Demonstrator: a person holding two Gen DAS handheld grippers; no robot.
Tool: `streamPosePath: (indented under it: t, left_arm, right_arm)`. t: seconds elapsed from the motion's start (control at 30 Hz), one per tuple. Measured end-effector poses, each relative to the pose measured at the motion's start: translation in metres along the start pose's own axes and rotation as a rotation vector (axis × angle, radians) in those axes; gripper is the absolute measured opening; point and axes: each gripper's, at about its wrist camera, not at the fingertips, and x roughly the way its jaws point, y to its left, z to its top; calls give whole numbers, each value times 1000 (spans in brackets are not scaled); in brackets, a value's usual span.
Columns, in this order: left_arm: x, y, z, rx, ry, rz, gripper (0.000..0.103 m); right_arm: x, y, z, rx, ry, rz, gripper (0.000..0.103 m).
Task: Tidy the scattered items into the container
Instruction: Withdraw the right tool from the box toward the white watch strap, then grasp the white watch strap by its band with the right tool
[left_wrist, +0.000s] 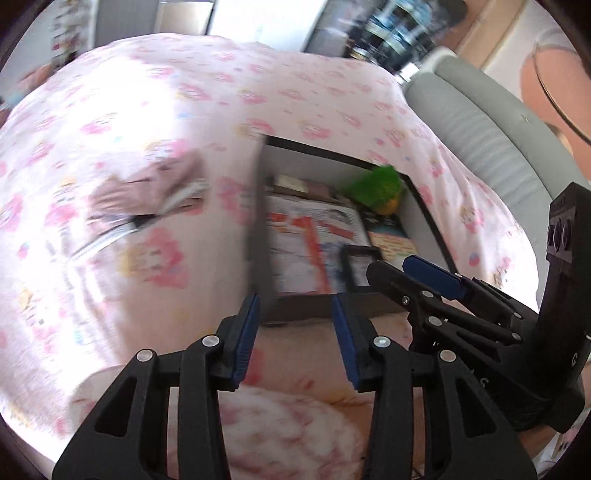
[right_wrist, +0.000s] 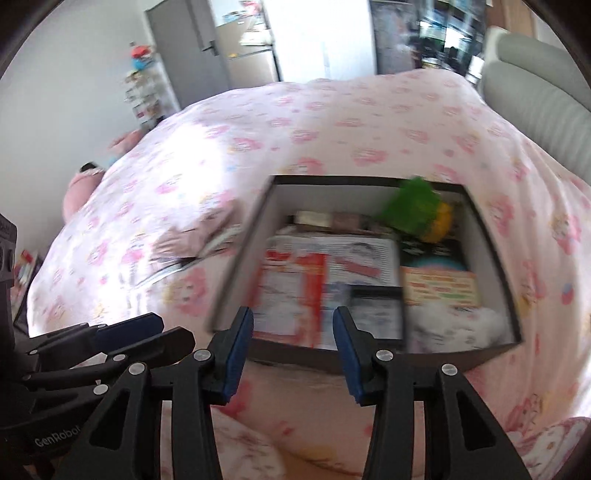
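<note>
An open black-rimmed box (right_wrist: 332, 195) sits on the pink flowered bedsheet (right_wrist: 332, 122). It holds magazines (right_wrist: 332, 273), a small framed picture (right_wrist: 376, 310), a green and yellow plush toy (right_wrist: 410, 203) and white fluff. An open book with a pinkish cover (right_wrist: 195, 240) lies on the sheet just left of the box. My right gripper (right_wrist: 292, 325) hangs open above the box's near wall, with nothing between its pads. In the left wrist view my left gripper (left_wrist: 295, 314) is open and empty over the box's (left_wrist: 306, 166) near left corner. The book (left_wrist: 159, 199) lies to its left and the right gripper (left_wrist: 388, 263) to its right.
A grey padded headboard (right_wrist: 535, 103) borders the bed on the right. A grey cabinet (right_wrist: 192, 48) and cluttered shelves stand beyond the bed. A pink plush cushion (right_wrist: 81, 192) lies off the left edge. A person's arm (left_wrist: 543, 85) shows at top right. A fluffy pink blanket (left_wrist: 288, 435) lies below the grippers.
</note>
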Motion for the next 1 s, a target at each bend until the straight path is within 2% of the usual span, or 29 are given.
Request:
streamPosePath:
  t: [0.27, 0.4, 0.47, 0.57, 0.67, 0.9, 1.0]
  left_arm:
    - [-33, 109, -8, -211, -55, 74, 42]
    - [-30, 152, -4, -276, -70, 95, 43]
    - [-22, 177, 0, -318, -72, 94, 43]
    - [-5, 207, 8, -376, -69, 94, 43]
    - [21, 239, 16, -430, -50, 75, 43]
    - [96, 282, 25, -516, 110, -14, 43]
    - [108, 281, 24, -510, 138, -5, 44]
  right_arm:
    - [48, 100, 14, -133, 51, 150, 41]
    - [95, 128, 28, -126, 163, 248, 41]
    - [115, 135, 35, -112, 213, 266, 41]
    - [144, 137, 50, -86, 255, 226, 41]
    - [168, 132, 62, -23, 296, 233, 41]
    - [196, 119, 67, 24, 320, 220, 41]
    - [193, 123, 70, -19, 260, 99, 41]
